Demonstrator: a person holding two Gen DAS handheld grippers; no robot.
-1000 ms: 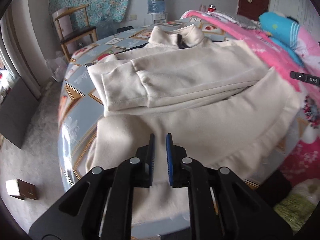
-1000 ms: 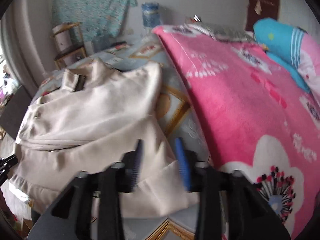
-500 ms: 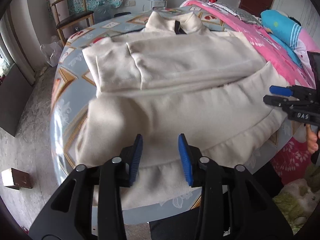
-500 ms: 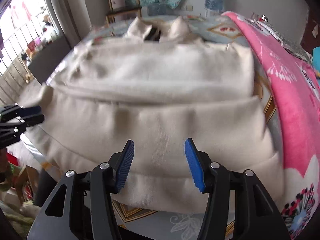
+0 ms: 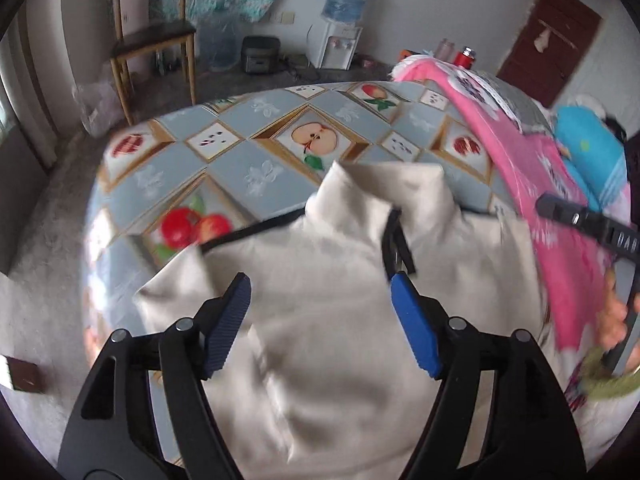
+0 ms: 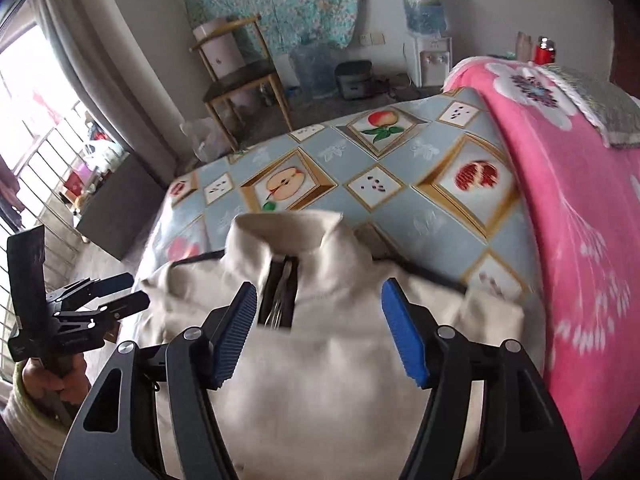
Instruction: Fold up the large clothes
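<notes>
Both grippers, left (image 5: 320,320) and right (image 6: 318,330), are opening empty over the soft, limp sweater (image 5: 340,360), best pinched at its edges.

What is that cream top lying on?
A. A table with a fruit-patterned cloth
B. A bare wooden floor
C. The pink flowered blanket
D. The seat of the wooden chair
A: the cream top rests on the table whose blue cloth shows apples and pomegranates; the pink blanket lies beside it and the wooden chair stands behind the table.
</notes>
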